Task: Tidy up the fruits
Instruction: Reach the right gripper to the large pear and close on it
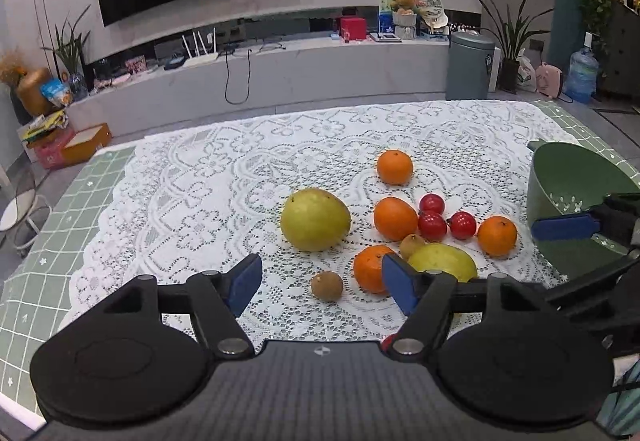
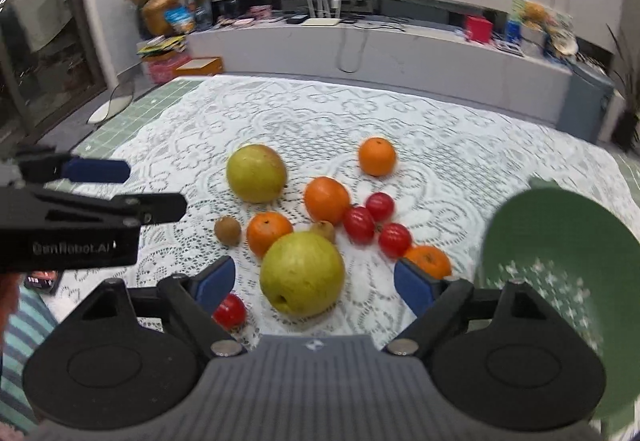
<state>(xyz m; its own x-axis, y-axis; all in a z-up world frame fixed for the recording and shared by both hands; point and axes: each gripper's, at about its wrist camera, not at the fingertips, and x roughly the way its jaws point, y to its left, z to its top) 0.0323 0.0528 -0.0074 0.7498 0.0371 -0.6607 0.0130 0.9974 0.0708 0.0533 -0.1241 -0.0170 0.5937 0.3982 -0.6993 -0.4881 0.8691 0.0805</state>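
Fruit lies on a white lace cloth: a big green pear (image 1: 315,219), a second one (image 1: 444,261) (image 2: 302,273), several oranges (image 1: 395,167) (image 2: 377,156), red tomatoes (image 1: 432,225) (image 2: 359,225) and a brown kiwi (image 1: 327,285) (image 2: 227,229). A green colander (image 1: 572,201) (image 2: 560,261) stands at the right. My left gripper (image 1: 322,281) is open and empty, just above the kiwi. My right gripper (image 2: 314,283) is open around the near pear, not touching it. One more tomato (image 2: 229,311) lies by its left finger.
The lace cloth (image 1: 224,181) covers a green checked table (image 1: 60,209). The right gripper's blue finger (image 1: 564,227) shows at the colander in the left wrist view. The left gripper's body (image 2: 80,217) sits at the left of the right wrist view. A TV bench stands behind.
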